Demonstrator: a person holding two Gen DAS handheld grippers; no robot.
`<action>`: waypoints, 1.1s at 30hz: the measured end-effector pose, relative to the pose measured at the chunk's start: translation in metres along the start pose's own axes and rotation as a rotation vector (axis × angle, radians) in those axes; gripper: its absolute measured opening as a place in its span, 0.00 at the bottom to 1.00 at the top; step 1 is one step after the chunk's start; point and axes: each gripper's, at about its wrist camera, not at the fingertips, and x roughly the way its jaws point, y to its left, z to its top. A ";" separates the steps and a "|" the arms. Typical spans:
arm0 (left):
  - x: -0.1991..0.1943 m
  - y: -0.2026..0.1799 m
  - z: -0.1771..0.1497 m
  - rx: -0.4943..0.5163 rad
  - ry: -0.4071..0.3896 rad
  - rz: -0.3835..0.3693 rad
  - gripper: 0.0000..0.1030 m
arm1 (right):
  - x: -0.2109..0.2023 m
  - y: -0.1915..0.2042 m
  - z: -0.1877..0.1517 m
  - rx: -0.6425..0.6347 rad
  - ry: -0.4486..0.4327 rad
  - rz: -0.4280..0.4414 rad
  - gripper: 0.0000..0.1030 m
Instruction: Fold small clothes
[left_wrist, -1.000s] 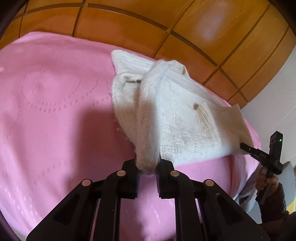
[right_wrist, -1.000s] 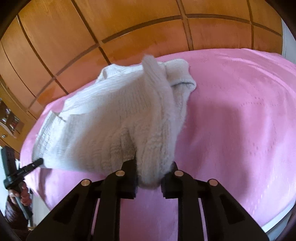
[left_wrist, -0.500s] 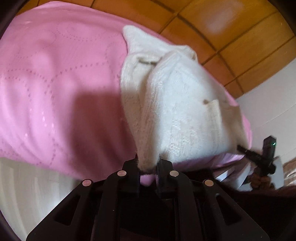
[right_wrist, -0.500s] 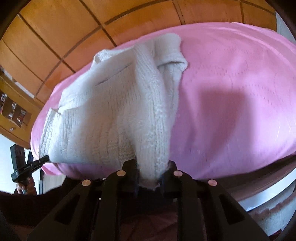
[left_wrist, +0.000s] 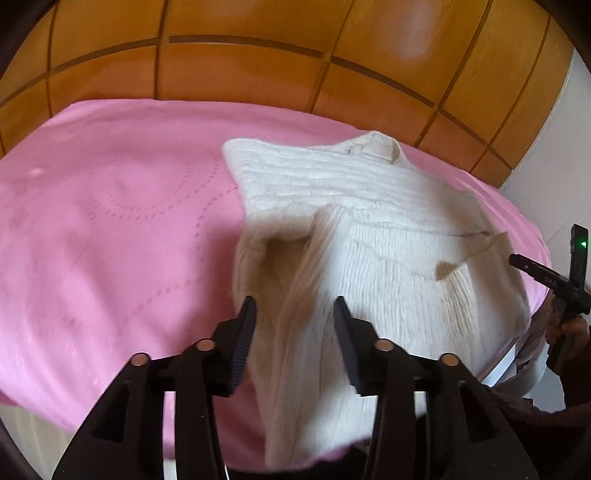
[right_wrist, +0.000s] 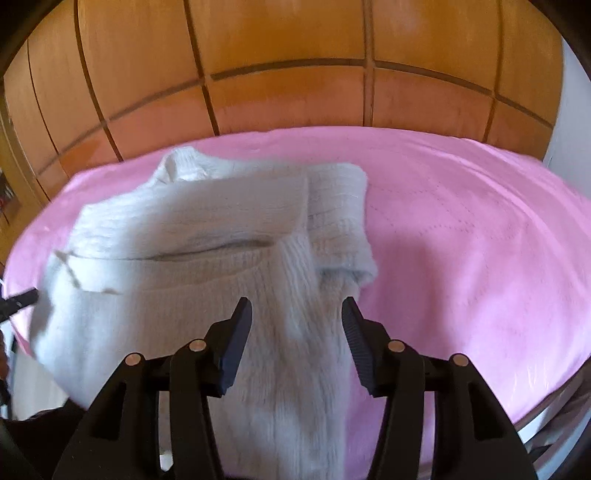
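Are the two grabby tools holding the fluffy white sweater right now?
No. Both the left tool and the right tool are open, with the white sweater lying loose between their fingers on the pink bed.

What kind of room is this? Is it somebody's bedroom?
Probably a bedroom. A white knitted sweater lies on a bed with a pink bedspread, and wooden panels like wardrobe doors stand behind it.

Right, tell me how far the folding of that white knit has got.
Done: the white knit sweater lies spread on the pink bedspread, neck toward the wooden panelling. In hand: nothing gripped; the left claw and right claw are both open, with a knit strip lying loose between each pair of fingers. Left: the folds themselves; its near end overhangs the bed edge, unfolded.
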 end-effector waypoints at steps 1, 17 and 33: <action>0.005 -0.002 0.003 0.002 0.005 -0.003 0.42 | 0.004 -0.001 -0.001 -0.004 0.012 0.005 0.39; -0.044 0.000 0.012 -0.033 -0.151 -0.181 0.05 | -0.063 0.000 0.028 0.013 -0.112 0.090 0.06; 0.045 0.039 0.136 -0.195 -0.166 -0.057 0.05 | 0.057 -0.015 0.147 0.134 -0.133 -0.021 0.06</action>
